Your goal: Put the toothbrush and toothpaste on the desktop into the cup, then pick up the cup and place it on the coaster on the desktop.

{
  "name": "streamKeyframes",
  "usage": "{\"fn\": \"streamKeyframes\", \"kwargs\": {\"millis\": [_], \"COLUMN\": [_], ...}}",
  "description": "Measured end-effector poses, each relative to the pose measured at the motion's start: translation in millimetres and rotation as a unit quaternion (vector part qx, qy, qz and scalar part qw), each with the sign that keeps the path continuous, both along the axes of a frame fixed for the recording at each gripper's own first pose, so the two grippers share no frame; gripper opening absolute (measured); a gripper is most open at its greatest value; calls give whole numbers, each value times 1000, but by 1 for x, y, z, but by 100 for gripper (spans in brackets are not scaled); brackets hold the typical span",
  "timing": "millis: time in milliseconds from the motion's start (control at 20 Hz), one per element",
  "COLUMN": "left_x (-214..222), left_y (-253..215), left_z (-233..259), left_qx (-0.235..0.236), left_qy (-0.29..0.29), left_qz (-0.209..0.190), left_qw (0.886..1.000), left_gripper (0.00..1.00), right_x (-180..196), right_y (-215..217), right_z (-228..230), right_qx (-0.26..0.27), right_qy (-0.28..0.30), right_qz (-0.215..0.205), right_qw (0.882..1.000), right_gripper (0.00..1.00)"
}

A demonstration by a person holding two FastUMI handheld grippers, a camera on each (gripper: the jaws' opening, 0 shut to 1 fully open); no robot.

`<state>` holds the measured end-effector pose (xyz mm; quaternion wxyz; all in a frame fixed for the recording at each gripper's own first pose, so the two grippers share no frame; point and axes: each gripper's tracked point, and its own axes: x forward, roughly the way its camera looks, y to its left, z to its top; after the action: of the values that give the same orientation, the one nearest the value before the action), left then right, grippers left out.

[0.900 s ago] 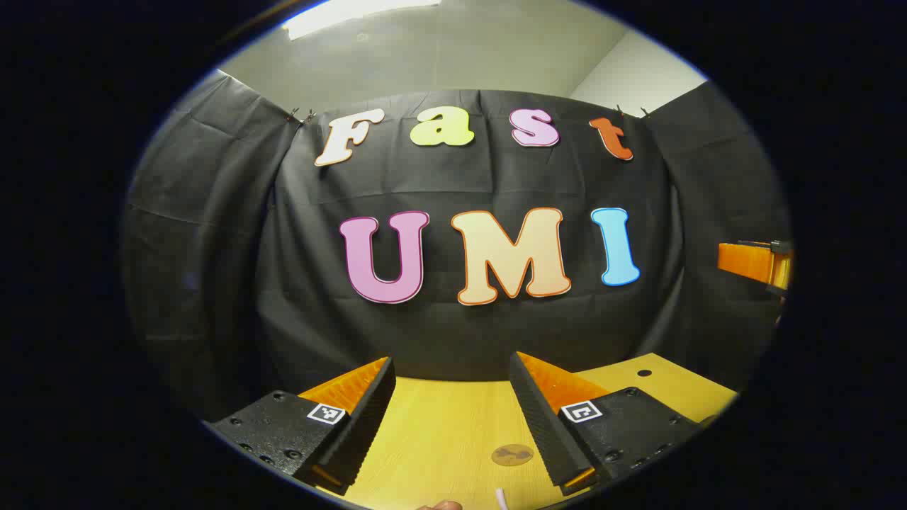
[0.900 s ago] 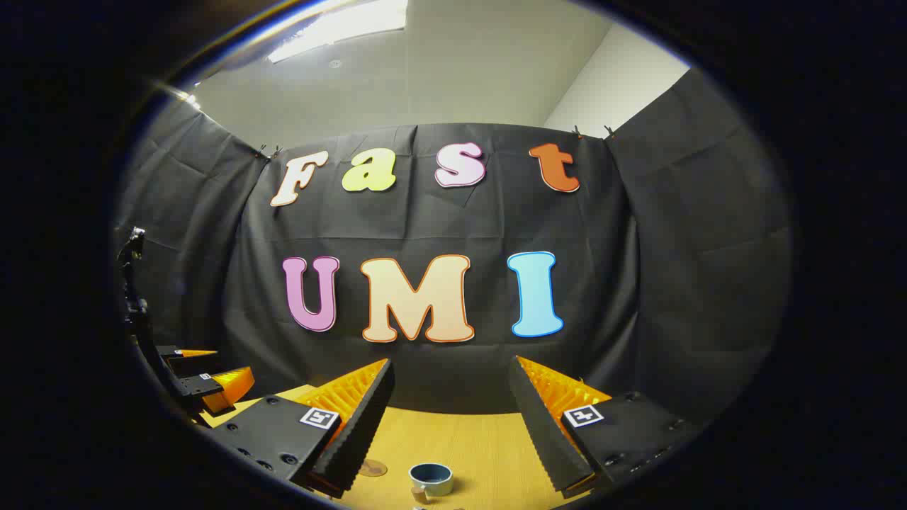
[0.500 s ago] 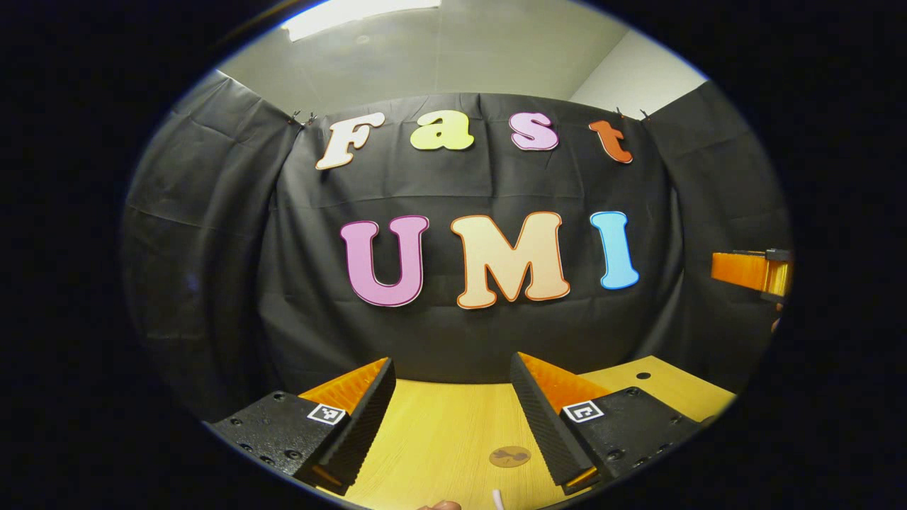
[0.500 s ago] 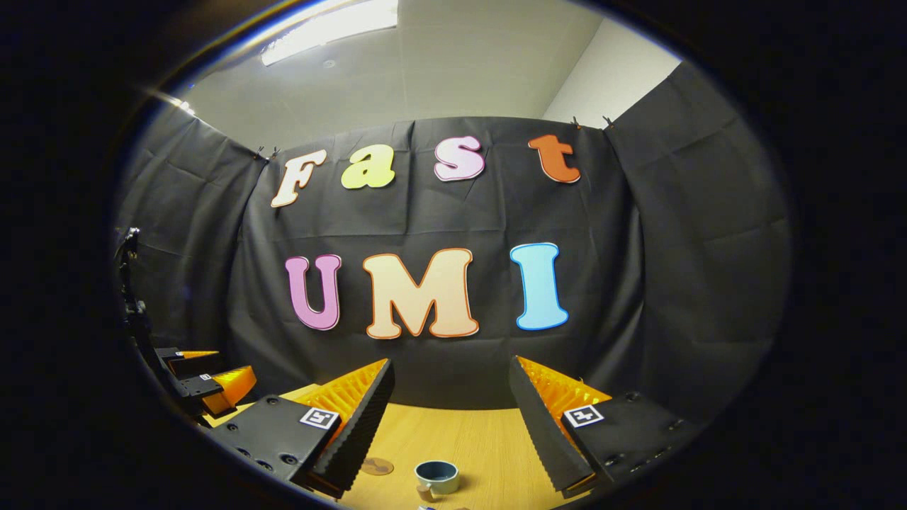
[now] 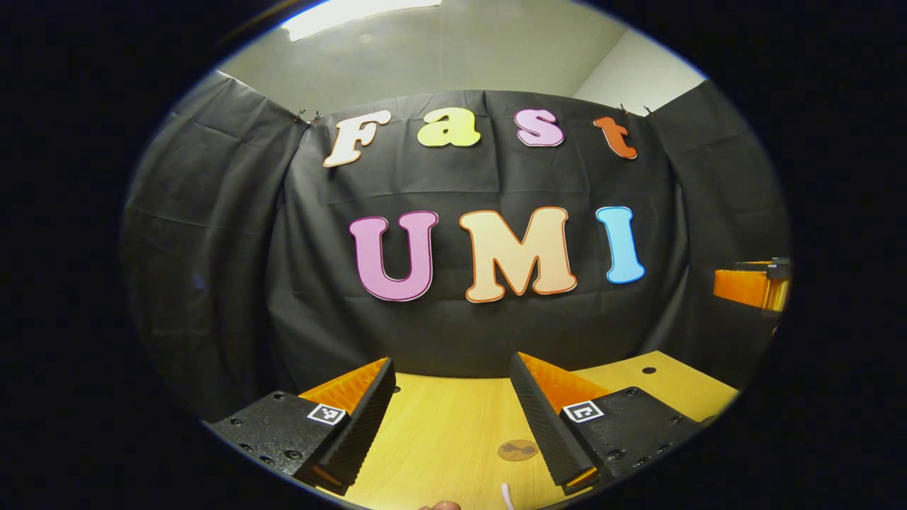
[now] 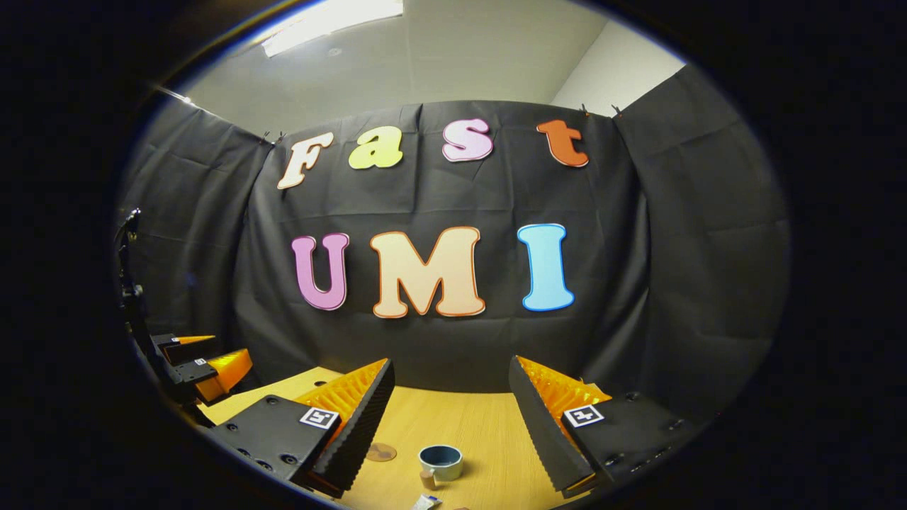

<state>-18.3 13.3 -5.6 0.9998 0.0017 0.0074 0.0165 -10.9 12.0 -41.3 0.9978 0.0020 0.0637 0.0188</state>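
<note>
Your right gripper (image 6: 450,418) has tipped downward, fingers apart and empty, bringing the cup (image 6: 440,462) into fuller sight on the worktop (image 6: 489,439), coaster (image 6: 381,452) just beside it. Left gripper (image 5: 453,414) also gapes empty.

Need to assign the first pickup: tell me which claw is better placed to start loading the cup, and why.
Right, probably. The right claw hangs open with the round blue cup on the wooden desktop between its fingers. The left claw, also open, faces the flat round brown coaster.
</note>
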Motion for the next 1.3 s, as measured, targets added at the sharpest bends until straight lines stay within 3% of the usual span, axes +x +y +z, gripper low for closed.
{"fn": "streamKeyframes", "kwargs": {"millis": [300,600,950,1000,1100,1150,1200,1300], "left_x": [-5,-6,-11,-12,-13,-14,-14,-15], "left_y": [8,21,36,39,44,45,47,51], "left_z": [0,2,-7,-9,-11,-13,-15,-17], "left_qx": [0,7,11,12,13,13,14,17], "left_qy": [0,-3,8,10,13,16,19,23], "left_qz": [8,22,38,41,45,47,49,52], "left_qw": [1000,1000,999,999,999,999,999,998], "left_gripper": [94,95,95,95,95,95,95,95], "right_x": [-8,-27,-57,-61,-67,-73,-76,-84], "right_y": [12,20,27,29,31,30,29,28], "right_z": [-56,-138,-226,-239,-262,-275,-289,-315], "right_qx": [27,30,47,51,65,74,81,89], "right_qy": [89,206,330,349,384,402,422,455], "right_qz": [27,58,66,67,64,59,52,41], "right_qw": [995,976,940,933,919,911,901,885], "right_gripper": [100,98,99,95,97,90,97,97]}}
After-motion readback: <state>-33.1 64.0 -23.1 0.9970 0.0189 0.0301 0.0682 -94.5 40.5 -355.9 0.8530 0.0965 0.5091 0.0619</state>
